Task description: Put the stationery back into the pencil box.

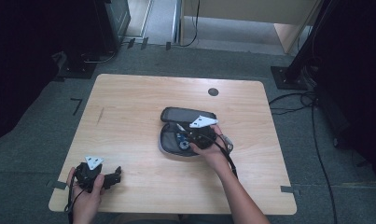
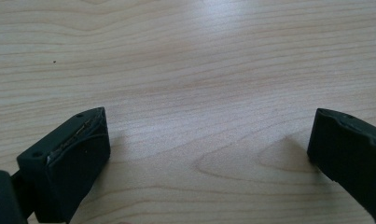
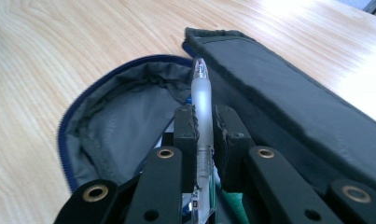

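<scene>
right gripper (image 3: 204,128) jaws pinch a pen (image 3: 202,98) over the open pouch (image 3: 106,121) — left gripper (image 2: 209,144) jaws spread.

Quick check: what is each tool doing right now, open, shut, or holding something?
Left tool: open, nothing between the jaws, bare table beneath.
Right tool: shut on a pen, over the open pencil case.
</scene>
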Demonstrator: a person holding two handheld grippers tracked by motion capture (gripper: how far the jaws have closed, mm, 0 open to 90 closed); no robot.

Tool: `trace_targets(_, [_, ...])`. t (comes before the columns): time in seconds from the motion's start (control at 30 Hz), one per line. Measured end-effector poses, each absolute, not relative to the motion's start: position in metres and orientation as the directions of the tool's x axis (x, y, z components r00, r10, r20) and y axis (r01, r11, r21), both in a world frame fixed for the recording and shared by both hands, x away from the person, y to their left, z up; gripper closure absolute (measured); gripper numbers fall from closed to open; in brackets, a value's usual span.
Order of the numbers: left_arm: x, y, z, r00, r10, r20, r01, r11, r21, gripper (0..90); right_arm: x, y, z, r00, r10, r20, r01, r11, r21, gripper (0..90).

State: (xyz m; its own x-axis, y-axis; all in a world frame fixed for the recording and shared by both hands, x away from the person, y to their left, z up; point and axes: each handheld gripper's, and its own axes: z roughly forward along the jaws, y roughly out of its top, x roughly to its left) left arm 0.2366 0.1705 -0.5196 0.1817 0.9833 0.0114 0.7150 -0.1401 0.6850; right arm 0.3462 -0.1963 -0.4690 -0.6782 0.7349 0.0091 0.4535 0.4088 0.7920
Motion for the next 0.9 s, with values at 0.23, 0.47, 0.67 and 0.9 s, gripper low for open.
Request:
trace_targets(0.23, [0.237,0.170,-0.520,0.182,0.983,0.011,0.715,-0.140,0.685,0.0,0.360,-0.192,-0.466,-0.703,0.711,-0.012,0.444,0.452,0.774,81.0])
trace_targets(0.47, [0.237,0.170,-0.520,0.182,0.983,0.011,0.715,-0.140,0.685,0.0,0.362,-0.190,-0.475,-0.715,0.699,0.017,0.463,0.455,0.761,74.0])
trace_targets(0.67, [0.237,0.170,-0.520,0.182,0.983,0.011,0.715,-0.140,0.685,0.0,0.356,-0.193,-0.466,-0.684,0.728,0.041,0.485,0.412,0.771,43.7])
trace_targets(0.9, [0.237,0.170,-0.520,0.182,0.983,0.012,0.715,-0.140,0.685,0.0,0.341,-0.212,-0.453,-0.617,0.782,0.092,0.518,0.315,0.795,12.5])
